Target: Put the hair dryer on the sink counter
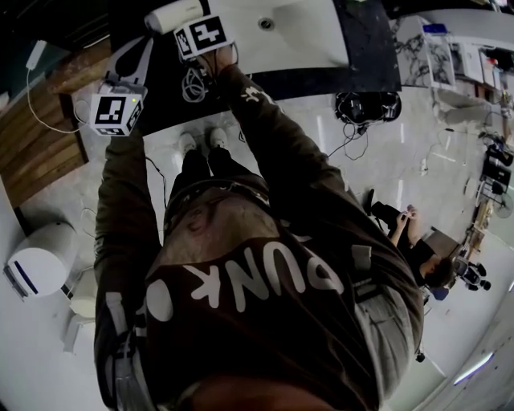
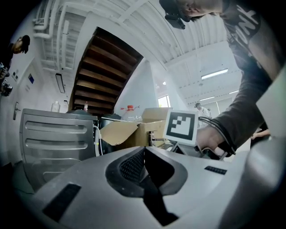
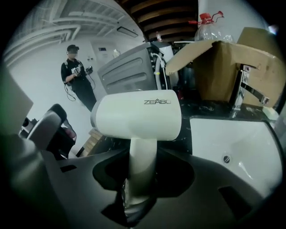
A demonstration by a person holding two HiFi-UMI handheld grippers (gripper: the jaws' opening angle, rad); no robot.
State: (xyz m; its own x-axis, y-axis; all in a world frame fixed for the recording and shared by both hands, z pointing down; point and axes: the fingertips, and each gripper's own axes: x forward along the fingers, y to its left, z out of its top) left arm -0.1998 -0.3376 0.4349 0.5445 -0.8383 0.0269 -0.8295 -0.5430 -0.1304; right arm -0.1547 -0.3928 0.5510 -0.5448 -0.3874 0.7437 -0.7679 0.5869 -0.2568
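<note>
In the head view, the hair dryer [image 1: 173, 14] hangs over the dark tabletop [image 1: 369, 48], beside the sink [image 1: 297, 32]. In the left gripper view, the left gripper [image 2: 145, 174] has its fingers closed on nothing. In the right gripper view, the right gripper [image 3: 140, 179] grips only the handle, so the heavy head may roll into the basin if it is released near the edge.

In my right gripper view the hair dryer [image 3: 138, 114] sits at the centre, its handle between the jaws of my right gripper [image 3: 136, 188], with the sink basin [image 3: 237, 147] at the lower right. The faucet [image 3: 243, 89] and cardboard box [image 3: 223, 62] stand behind the basin at the upper right; an appliance [image 3: 129, 67] is behind the dryer, upper centre.
</note>
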